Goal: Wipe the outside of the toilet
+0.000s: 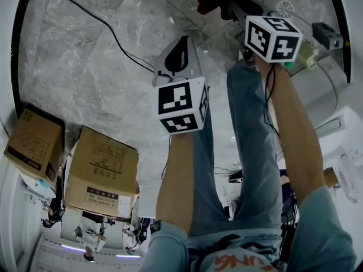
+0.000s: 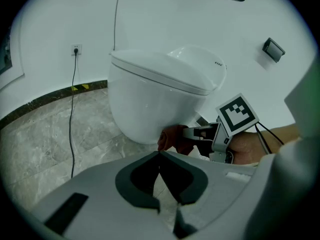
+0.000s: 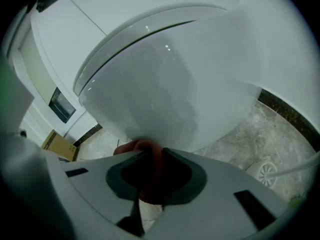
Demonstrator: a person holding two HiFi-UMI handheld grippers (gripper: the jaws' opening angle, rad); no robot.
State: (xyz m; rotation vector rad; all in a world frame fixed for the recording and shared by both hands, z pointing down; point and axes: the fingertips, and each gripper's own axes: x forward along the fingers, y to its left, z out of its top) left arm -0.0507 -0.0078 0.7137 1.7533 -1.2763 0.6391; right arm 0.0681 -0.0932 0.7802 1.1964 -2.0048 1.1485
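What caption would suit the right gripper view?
Right gripper, shut on a red cloth, presses it against the lower outside of the white toilet.

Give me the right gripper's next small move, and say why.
Probably slide the right gripper sideways along the lower curve of the toilet bowl, keeping light pressure. It is shut on the red cloth, which sits against the bowl's underside. The left gripper is shut, empty and apart from the bowl.
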